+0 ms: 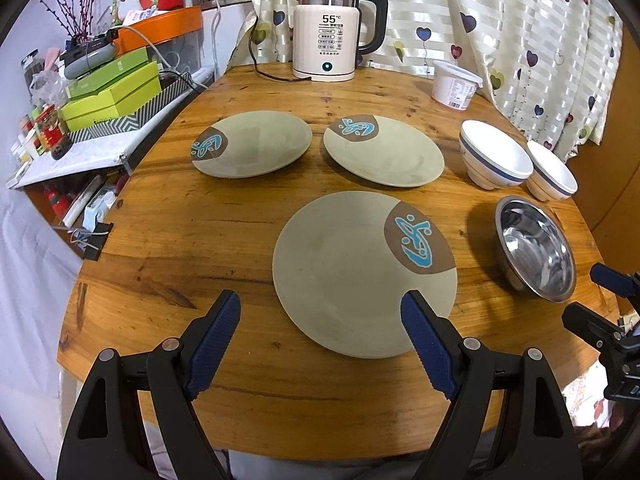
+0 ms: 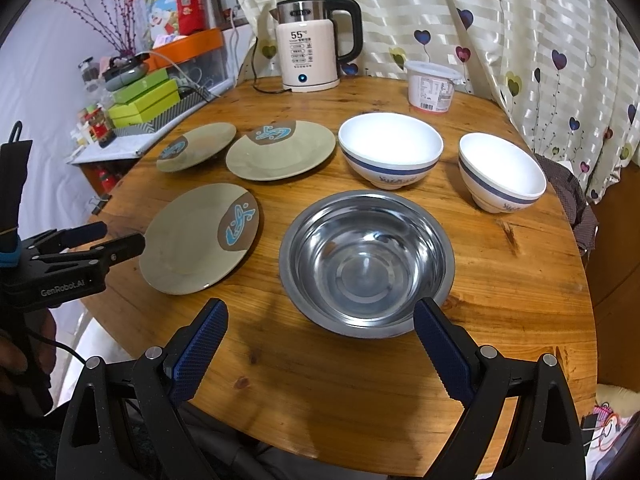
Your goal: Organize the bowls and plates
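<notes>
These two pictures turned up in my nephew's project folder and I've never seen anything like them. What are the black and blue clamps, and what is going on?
No robot here: a person holds a hand-held gripper in each hand, each with a camera looking along its fingers. One picture is from the left hand-held gripper, the other from the right hand-held gripper. Both are open and hold nothing. On the round wooden table lie three green plates, two white bowls and a steel bowl, all apart, none stacked. A kettle and a tub stand behind.
</notes>
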The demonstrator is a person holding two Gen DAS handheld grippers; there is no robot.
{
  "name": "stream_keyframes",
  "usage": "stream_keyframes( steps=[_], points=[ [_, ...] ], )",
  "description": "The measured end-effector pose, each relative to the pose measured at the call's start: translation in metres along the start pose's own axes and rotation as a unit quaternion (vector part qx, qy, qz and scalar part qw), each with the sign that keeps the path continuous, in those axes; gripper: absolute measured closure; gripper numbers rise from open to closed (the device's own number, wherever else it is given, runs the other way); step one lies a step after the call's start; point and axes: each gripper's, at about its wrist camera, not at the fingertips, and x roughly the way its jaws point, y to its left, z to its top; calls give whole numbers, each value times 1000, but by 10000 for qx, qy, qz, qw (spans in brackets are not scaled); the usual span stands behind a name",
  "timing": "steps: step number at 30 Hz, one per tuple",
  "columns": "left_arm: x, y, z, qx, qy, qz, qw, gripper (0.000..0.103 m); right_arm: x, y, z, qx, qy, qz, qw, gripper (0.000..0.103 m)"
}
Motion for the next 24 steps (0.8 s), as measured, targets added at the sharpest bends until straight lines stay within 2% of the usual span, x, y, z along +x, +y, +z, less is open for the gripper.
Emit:
stream_keyframes(
  steps=[24],
  points=[
    [-2, 2, 1, -29, 5, 16, 10000, 20, 0, 1, 2, 6, 5, 7, 10000, 9]
  ],
)
